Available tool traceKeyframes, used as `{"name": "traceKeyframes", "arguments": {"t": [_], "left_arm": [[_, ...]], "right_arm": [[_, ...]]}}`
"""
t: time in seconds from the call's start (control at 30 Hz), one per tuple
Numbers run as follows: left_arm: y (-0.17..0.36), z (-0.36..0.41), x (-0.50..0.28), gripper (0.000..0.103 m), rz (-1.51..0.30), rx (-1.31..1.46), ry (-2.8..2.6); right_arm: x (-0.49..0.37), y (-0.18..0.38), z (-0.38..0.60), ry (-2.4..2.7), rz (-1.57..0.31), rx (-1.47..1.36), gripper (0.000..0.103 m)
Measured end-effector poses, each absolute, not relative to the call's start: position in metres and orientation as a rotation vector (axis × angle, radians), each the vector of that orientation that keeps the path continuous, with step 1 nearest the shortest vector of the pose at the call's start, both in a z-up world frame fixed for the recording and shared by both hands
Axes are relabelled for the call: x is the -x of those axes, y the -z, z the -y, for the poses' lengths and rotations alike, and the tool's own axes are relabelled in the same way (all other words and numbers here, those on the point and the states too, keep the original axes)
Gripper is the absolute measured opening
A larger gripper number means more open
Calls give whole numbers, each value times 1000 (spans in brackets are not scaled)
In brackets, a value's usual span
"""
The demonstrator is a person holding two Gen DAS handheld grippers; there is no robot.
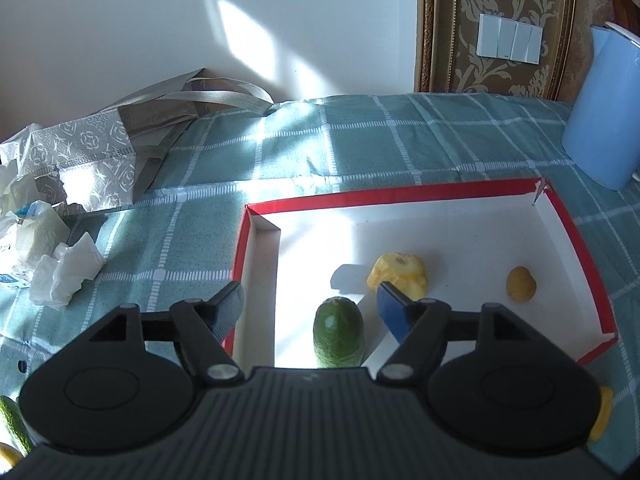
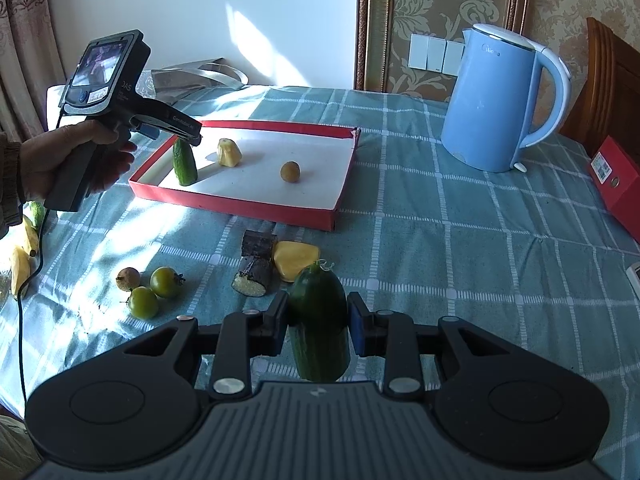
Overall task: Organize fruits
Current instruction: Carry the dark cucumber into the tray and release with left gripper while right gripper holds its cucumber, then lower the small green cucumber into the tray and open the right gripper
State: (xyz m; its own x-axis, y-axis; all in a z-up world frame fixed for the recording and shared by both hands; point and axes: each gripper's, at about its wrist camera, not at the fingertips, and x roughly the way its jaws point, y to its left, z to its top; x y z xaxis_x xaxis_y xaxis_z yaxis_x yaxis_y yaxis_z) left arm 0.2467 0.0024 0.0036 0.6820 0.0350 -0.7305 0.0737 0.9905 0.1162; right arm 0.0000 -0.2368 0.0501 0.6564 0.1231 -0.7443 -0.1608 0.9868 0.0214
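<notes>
A red-edged white tray [image 1: 400, 194] [image 2: 240, 202] lies on the checked cloth. In it stand a cucumber piece [image 1: 338, 332] [image 2: 185, 162], a yellow fruit chunk [image 1: 398, 276] [image 2: 229, 153] and a small brownish fruit [image 1: 521, 284] [image 2: 290, 171]. My left gripper [image 1: 310, 308] [image 2: 182, 136] is open just above that cucumber piece, not touching it. My right gripper [image 2: 318, 326] is shut on a second cucumber piece [image 2: 319, 324], held upright above the cloth in front of the tray.
On the cloth near the tray's front lie two dark cane pieces [image 2: 256, 266], a yellow chunk [image 2: 296, 260], two green tomatoes [image 2: 154, 292] and a brownish fruit [image 2: 128, 279]. A blue kettle [image 2: 496, 100] stands at the right. Bag and tissues [image 1: 60, 200] lie at the left.
</notes>
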Motion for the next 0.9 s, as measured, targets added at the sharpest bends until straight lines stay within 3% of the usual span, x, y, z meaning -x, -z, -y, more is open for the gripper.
{"name": "traceKeyframes", "arguments": {"t": [0.2, 0.53, 0.9], "left_arm": [[-34, -28, -200, 75, -760, -49, -25], [-47, -50, -97, 75, -806, 6, -27], [-51, -72, -70, 76, -818, -3, -77]], "right_arm": [[-30, -52, 222, -232, -798, 72, 30], [-127, -38, 196, -317, -744, 52, 30], [-195, 5, 180, -288, -793, 83, 30]]}}
